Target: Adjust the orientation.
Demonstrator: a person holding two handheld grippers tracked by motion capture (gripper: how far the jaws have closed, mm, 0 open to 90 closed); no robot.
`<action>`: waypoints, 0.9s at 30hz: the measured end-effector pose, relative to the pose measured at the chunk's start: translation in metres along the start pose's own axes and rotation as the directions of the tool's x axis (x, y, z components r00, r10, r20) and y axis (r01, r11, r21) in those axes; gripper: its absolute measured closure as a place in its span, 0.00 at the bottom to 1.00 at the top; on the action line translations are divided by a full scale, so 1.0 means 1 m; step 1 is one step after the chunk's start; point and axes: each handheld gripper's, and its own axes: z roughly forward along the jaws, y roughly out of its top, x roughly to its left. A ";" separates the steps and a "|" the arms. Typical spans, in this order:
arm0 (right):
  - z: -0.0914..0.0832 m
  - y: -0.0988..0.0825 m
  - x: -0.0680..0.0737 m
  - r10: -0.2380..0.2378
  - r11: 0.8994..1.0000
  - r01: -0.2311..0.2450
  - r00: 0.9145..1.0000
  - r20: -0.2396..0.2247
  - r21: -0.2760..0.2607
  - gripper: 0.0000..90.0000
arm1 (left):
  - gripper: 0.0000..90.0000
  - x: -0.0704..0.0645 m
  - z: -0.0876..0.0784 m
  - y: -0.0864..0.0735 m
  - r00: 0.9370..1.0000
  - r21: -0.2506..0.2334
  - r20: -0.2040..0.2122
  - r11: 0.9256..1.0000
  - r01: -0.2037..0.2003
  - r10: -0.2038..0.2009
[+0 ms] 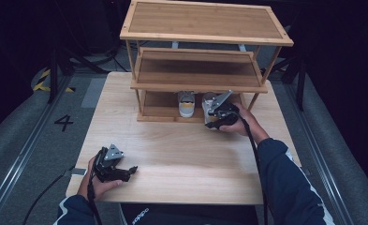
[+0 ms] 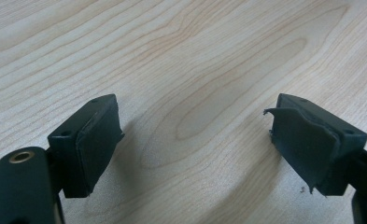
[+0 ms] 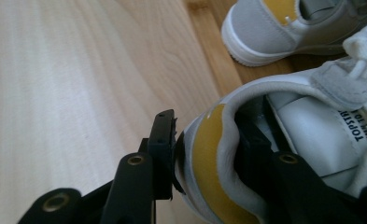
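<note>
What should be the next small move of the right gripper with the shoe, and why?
Probably slide the held shoe a little further onto the bottom shelf, beside the other shoe. The right gripper is shut on its heel, one jaw inside and one outside, and in the high view the heel seems to sit at the shelf's front edge.

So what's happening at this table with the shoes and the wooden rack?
A person is working with a hand-held gripping tool in each hand. The right tool is clamped on the heel of a white sneaker with a yellow heel patch, at the front of the bottom tier of the three-tier bamboo shoe rack. Its matching grey-and-white sneaker already sits on that tier. The left tool rests open and empty over the pale wooden table.
</note>
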 end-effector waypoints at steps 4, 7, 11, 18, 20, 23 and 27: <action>0.012 0.007 -0.009 0.004 1.000 -0.004 1.000 -0.024 0.006 0.71 | 0.18 0.000 0.000 0.000 1.000 0.002 -0.001 1.000 -0.001 0.001; 0.017 0.008 -0.012 0.017 1.000 -0.017 0.999 -0.042 0.005 0.70 | 0.18 0.000 0.000 0.000 1.000 0.001 0.004 1.000 0.002 -0.002; 0.026 0.012 -0.011 0.009 1.000 -0.007 0.999 -0.042 0.029 0.67 | 0.18 -0.001 0.000 0.000 1.000 0.000 0.009 1.000 0.000 0.000; 0.026 0.011 -0.012 0.024 1.000 -0.024 0.999 -0.024 0.004 0.65 | 0.18 -0.001 -0.001 -0.001 1.000 -0.001 0.013 1.000 -0.001 0.001; 0.023 0.010 -0.010 0.026 1.000 -0.027 1.000 -0.005 -0.012 0.64 | 0.18 -0.001 0.000 -0.001 1.000 -0.004 0.013 1.000 -0.005 0.005; 0.020 0.009 -0.009 0.025 1.000 -0.025 1.000 0.011 -0.014 0.60 | 0.19 -0.001 -0.001 -0.001 1.000 -0.005 0.015 1.000 -0.008 0.008; 0.008 0.004 -0.011 0.065 0.994 -0.061 0.997 0.040 -0.093 0.53 | 0.19 -0.001 -0.001 -0.001 1.000 -0.005 0.016 1.000 -0.009 0.009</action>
